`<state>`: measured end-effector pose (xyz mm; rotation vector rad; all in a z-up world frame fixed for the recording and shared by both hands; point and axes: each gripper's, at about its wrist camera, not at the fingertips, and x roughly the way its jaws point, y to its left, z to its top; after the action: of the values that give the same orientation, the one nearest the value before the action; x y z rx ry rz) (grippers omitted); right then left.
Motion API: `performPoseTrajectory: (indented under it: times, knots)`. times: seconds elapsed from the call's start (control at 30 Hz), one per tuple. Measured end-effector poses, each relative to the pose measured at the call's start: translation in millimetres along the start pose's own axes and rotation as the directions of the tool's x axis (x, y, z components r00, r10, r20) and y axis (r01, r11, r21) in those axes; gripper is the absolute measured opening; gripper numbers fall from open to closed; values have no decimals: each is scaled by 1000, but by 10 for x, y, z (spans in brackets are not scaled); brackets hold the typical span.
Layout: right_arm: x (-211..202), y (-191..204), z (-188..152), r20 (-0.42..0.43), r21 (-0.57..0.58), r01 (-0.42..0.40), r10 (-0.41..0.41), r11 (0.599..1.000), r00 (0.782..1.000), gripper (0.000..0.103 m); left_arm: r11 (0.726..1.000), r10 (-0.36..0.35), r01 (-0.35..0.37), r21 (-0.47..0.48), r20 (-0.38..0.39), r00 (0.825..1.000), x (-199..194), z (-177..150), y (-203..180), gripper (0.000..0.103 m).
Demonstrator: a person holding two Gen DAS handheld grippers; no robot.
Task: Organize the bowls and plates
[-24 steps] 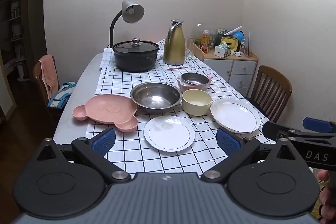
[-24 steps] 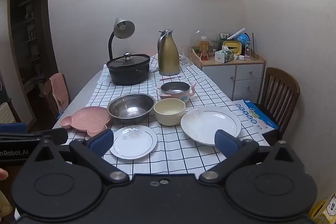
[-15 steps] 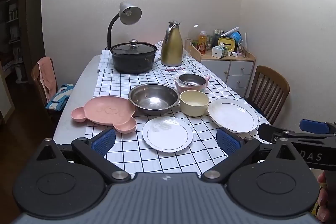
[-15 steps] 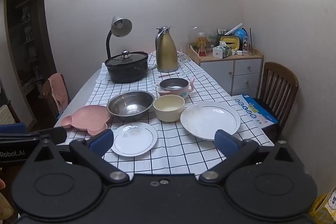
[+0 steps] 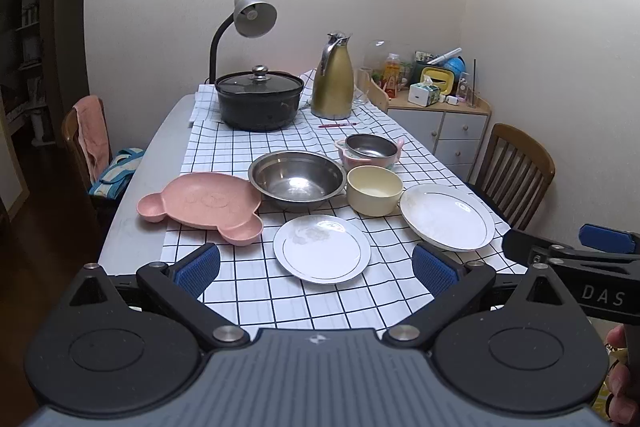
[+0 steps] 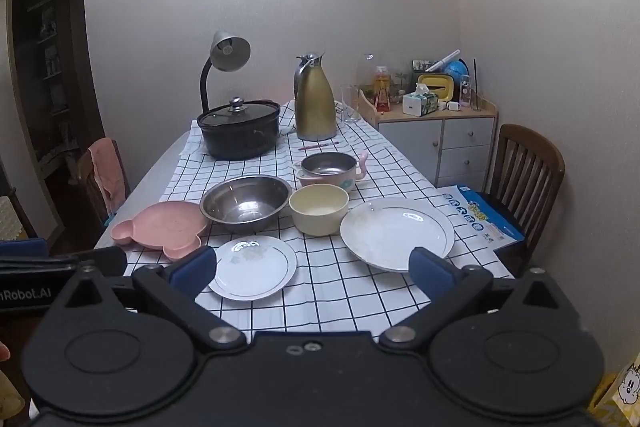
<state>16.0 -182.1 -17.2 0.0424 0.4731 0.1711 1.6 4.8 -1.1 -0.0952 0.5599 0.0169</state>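
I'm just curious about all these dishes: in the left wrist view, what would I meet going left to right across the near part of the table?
Pink bear-shaped plate → small white round plate → large white gold-rimmed plate.

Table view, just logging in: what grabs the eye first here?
A cluster of dishes mid-table: a pink bear-shaped plate at the left, a steel bowl and cream bowl in the centre, two white plates in front. Behind stand a black lidded pot and a gold jug.
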Motion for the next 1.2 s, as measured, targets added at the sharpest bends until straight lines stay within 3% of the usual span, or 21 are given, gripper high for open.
performPoseTrajectory:
  times: [1.2]
  knots:
    - [-36,82,50,-8,-26,-39,38,999,999,101,1000,20,-20,-16,-4,1000,-9,-15,44,103]
